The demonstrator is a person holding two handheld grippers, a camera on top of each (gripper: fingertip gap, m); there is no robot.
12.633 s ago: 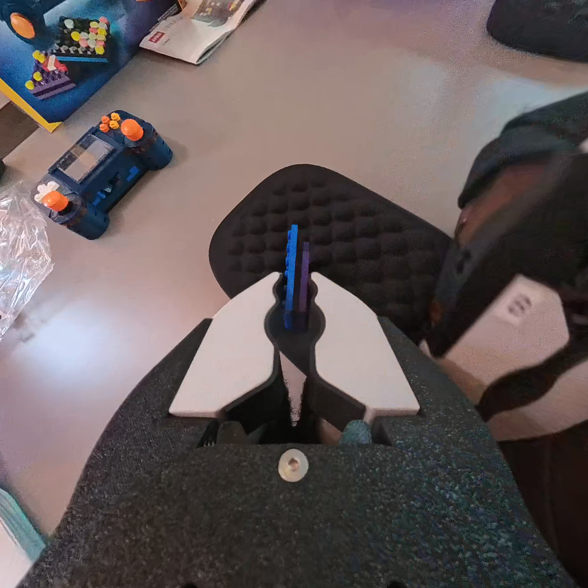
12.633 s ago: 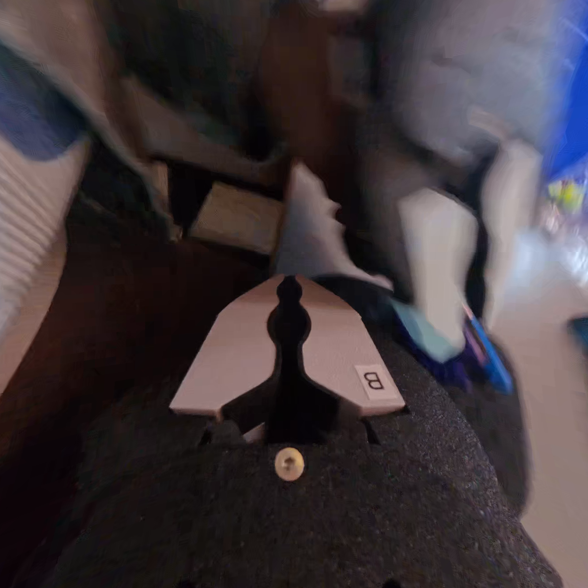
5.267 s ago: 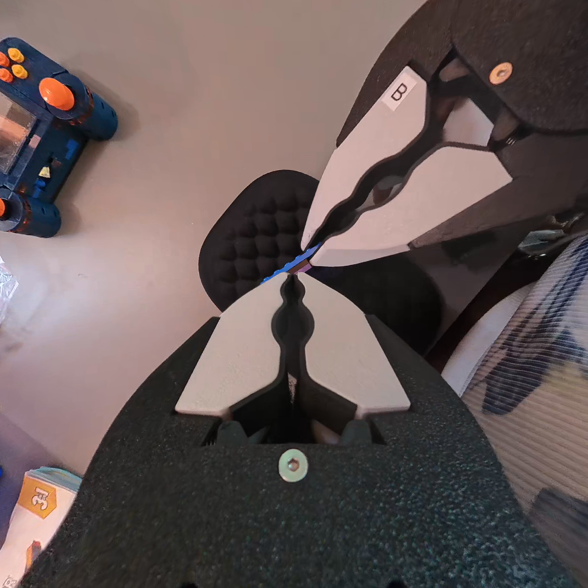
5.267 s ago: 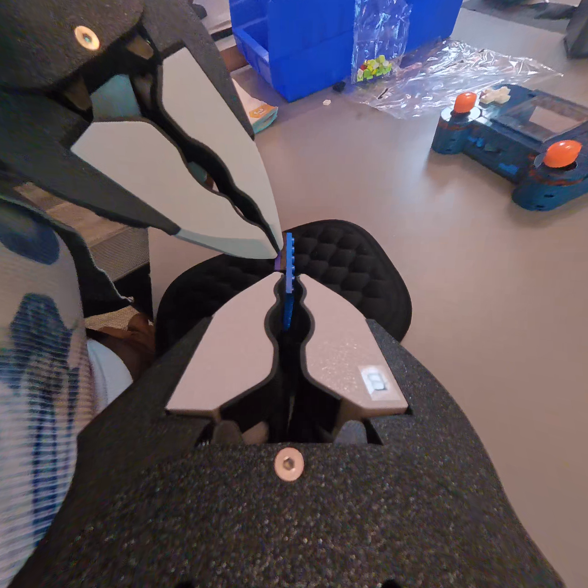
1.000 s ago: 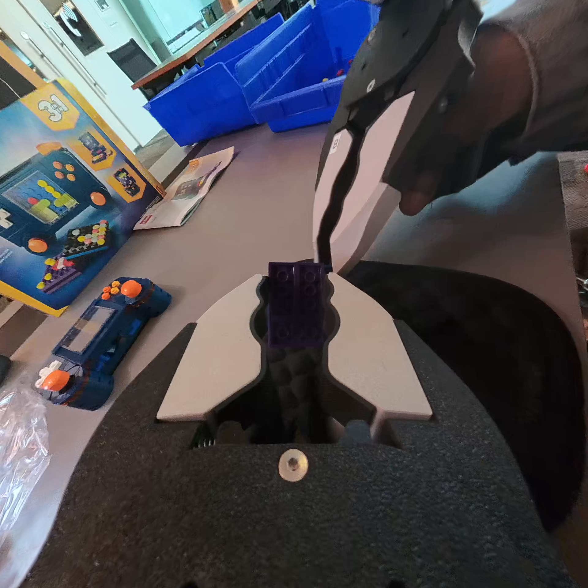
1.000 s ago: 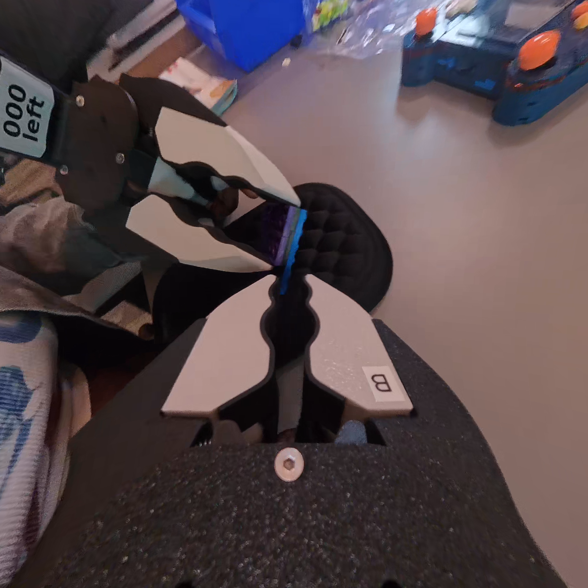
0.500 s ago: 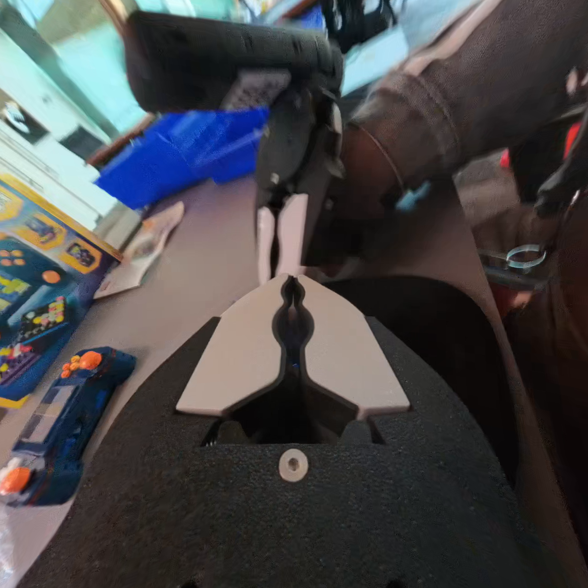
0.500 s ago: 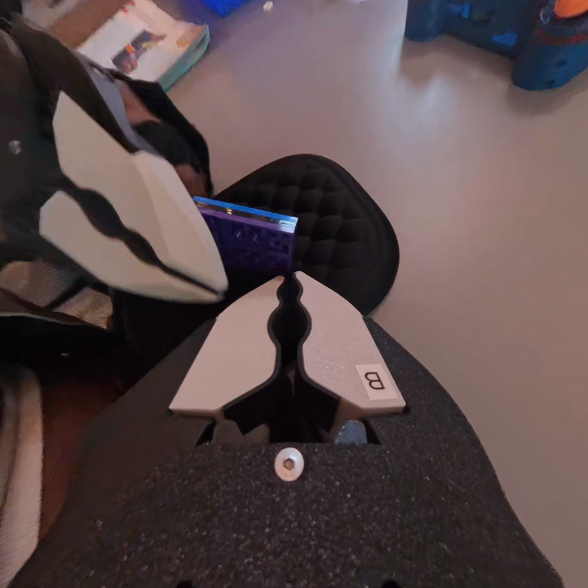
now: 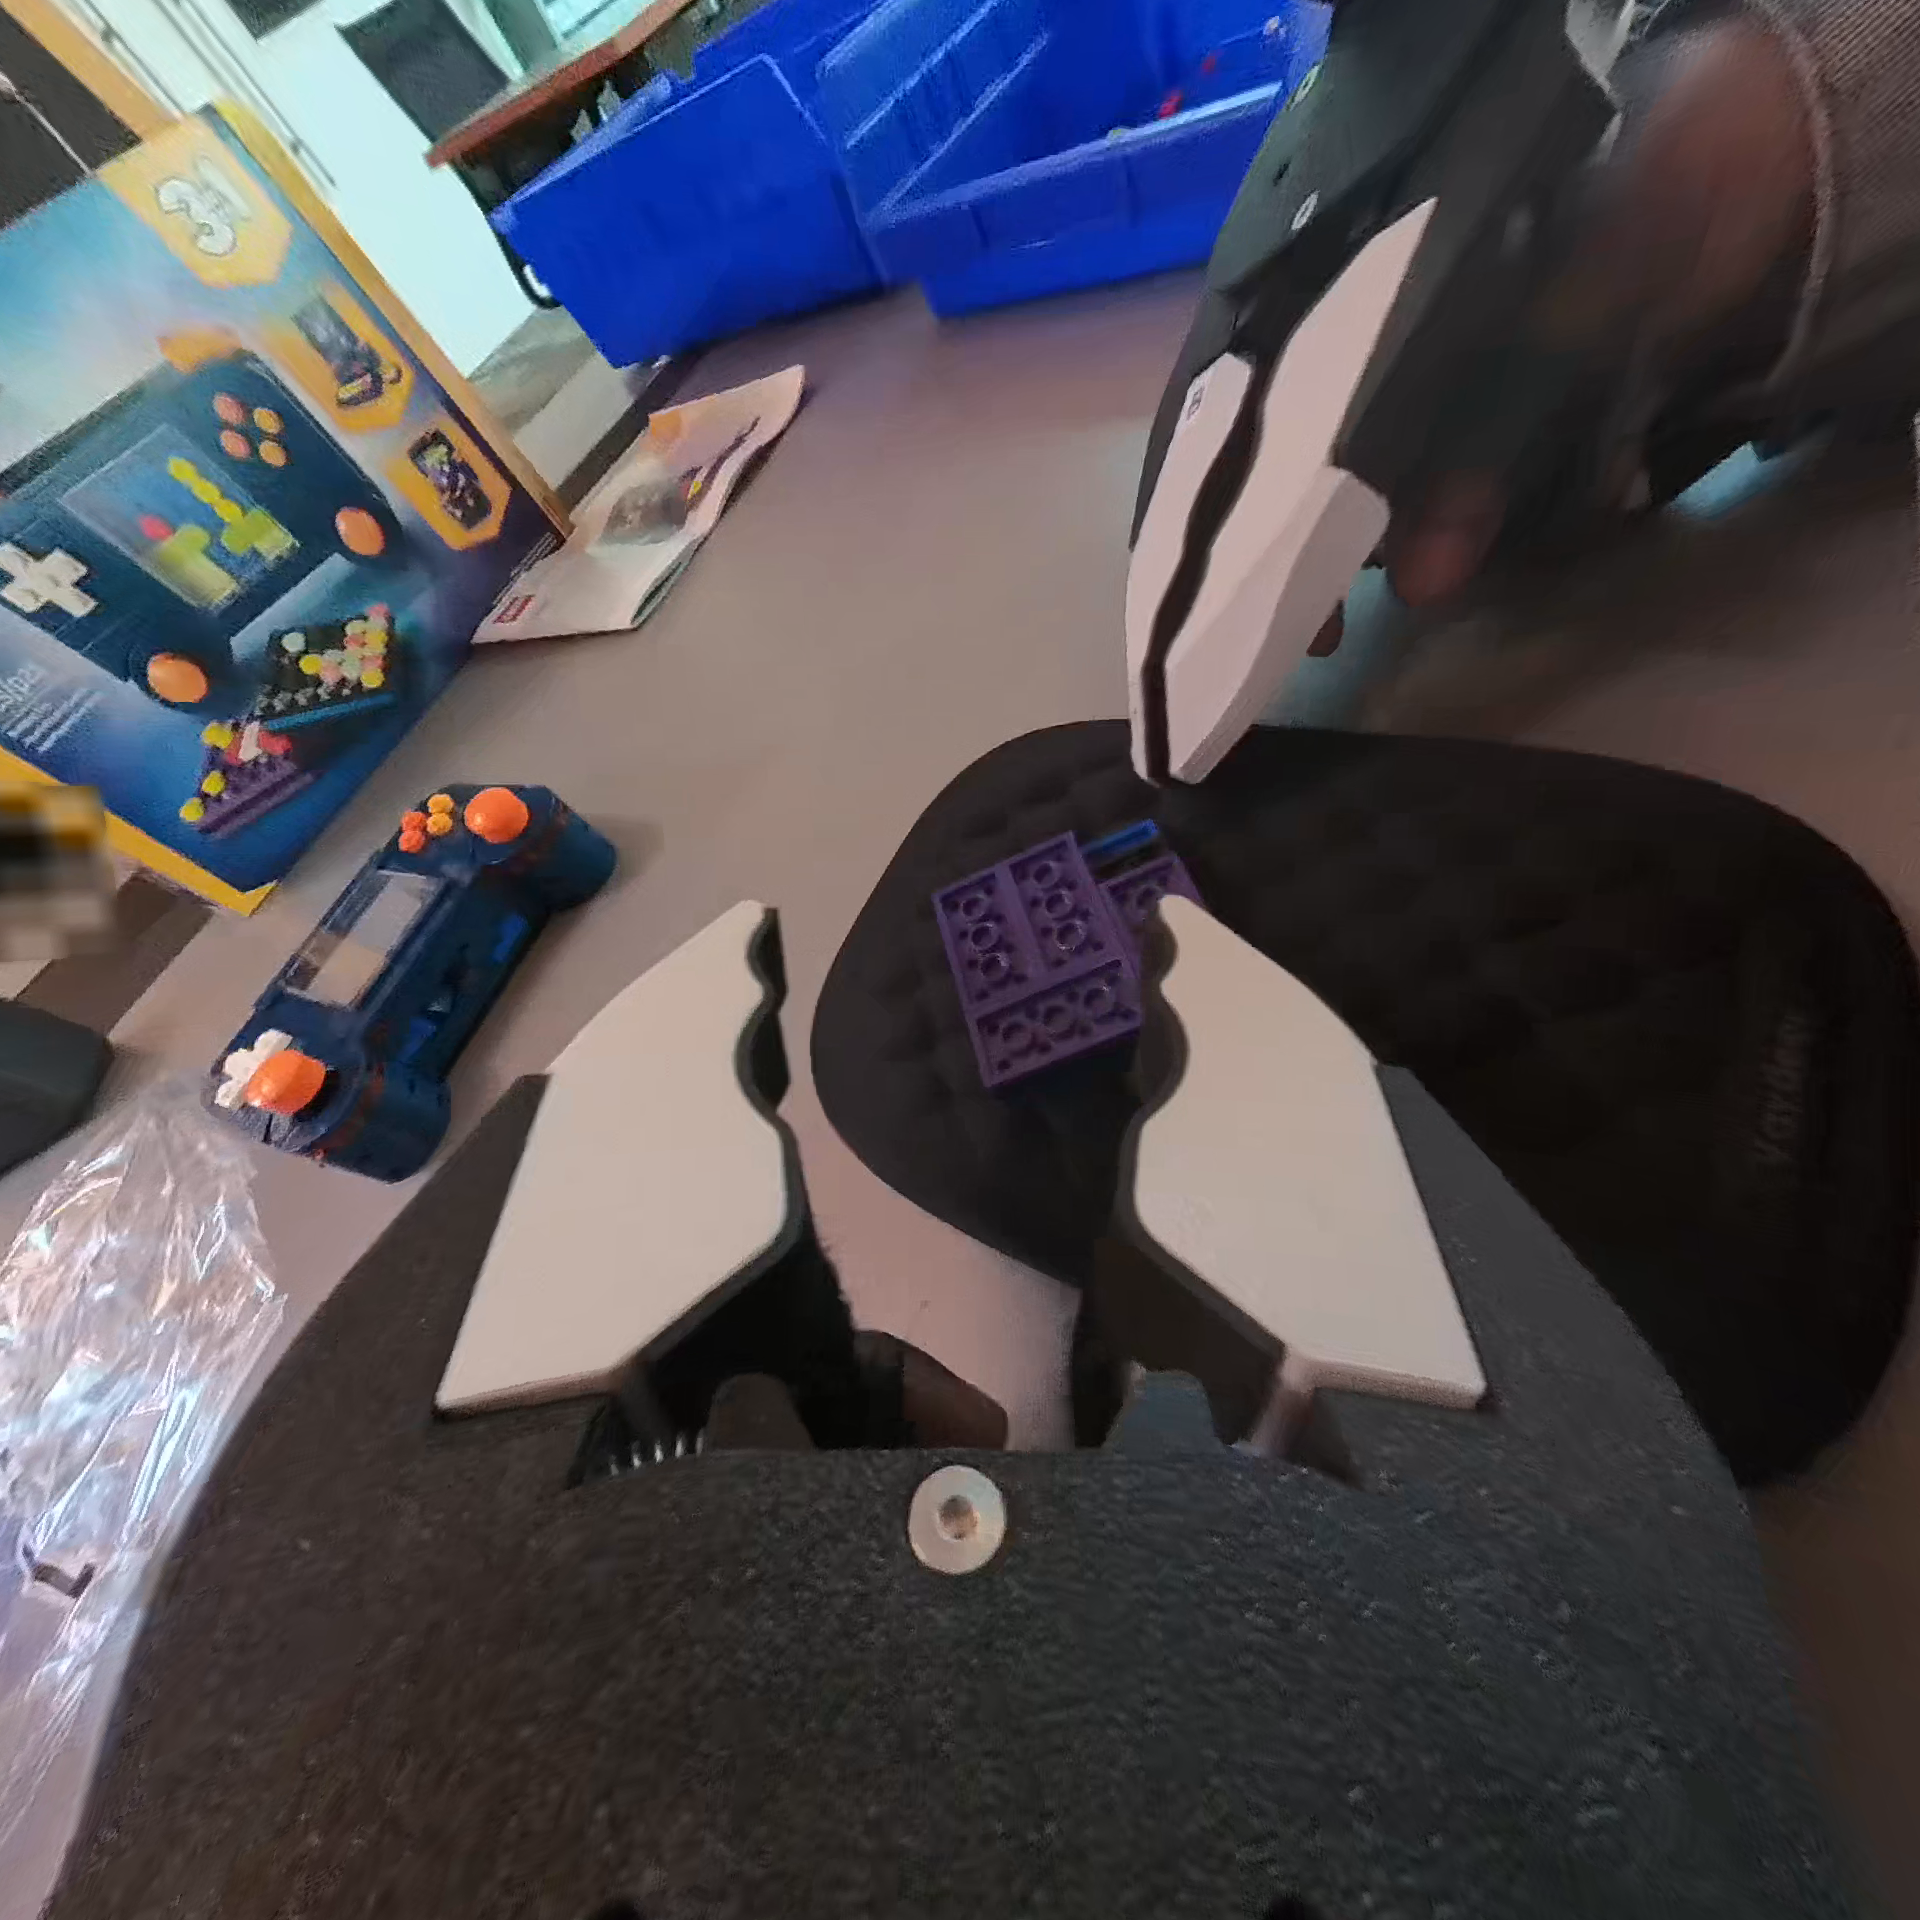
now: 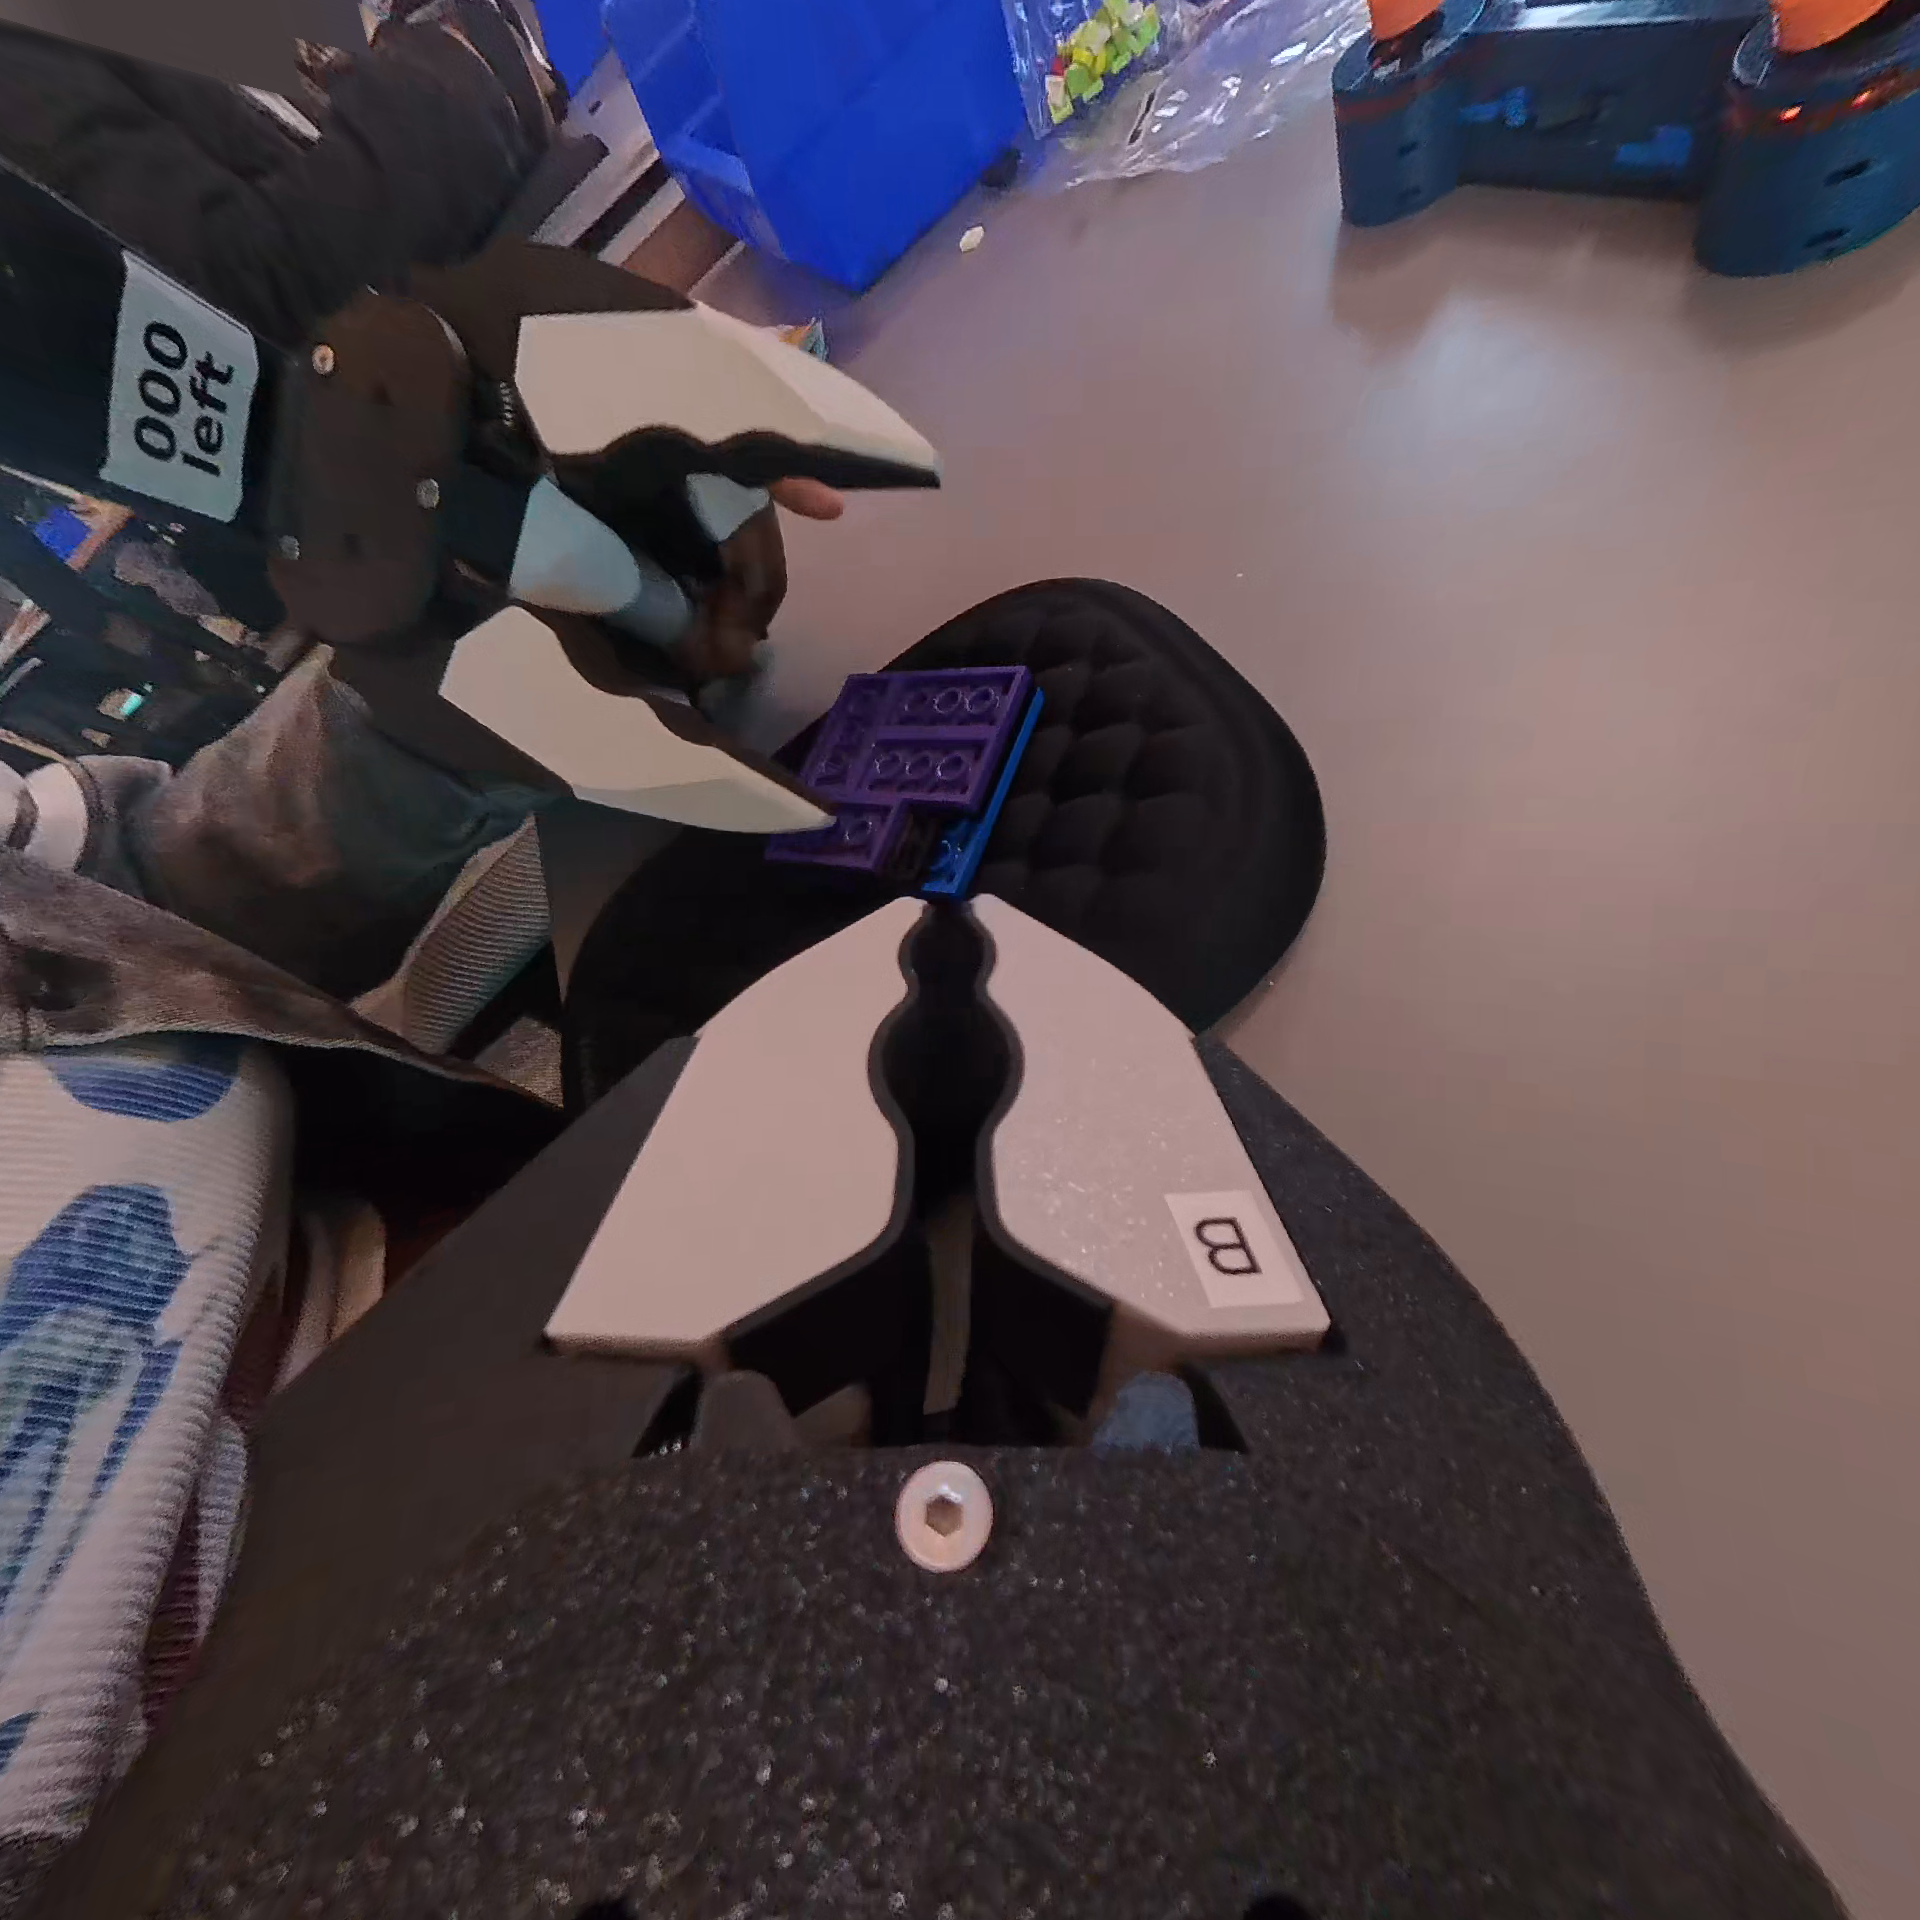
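A purple brick assembly (image 9: 1049,966) on a blue plate (image 9: 1122,836) lies underside up on a black dimpled pad (image 9: 1507,987). My left gripper (image 9: 964,914) is open wide and empty. Its right finger sits against the assembly's edge. In the right wrist view the left gripper (image 10: 883,649) has its lower fingertip touching the purple bricks (image 10: 914,758). My right gripper (image 10: 948,904) is shut and empty, with its tips just by the blue plate's corner (image 10: 951,868). In the left wrist view the right gripper (image 9: 1158,769) hovers just above the pad (image 10: 1174,790).
A dark blue toy console with orange knobs (image 9: 416,977) (image 10: 1621,135) lies left of the pad. A printed box (image 9: 208,520), a booklet (image 9: 644,520) and blue bins (image 9: 883,177) stand behind. A clear plastic bag (image 9: 104,1351) lies near left. A person's hand (image 9: 1662,260) holds the right gripper.
The left gripper, which held the purple assembly a second ago, has opened, and the assembly now lies on the pad. The right gripper has stayed shut close by.
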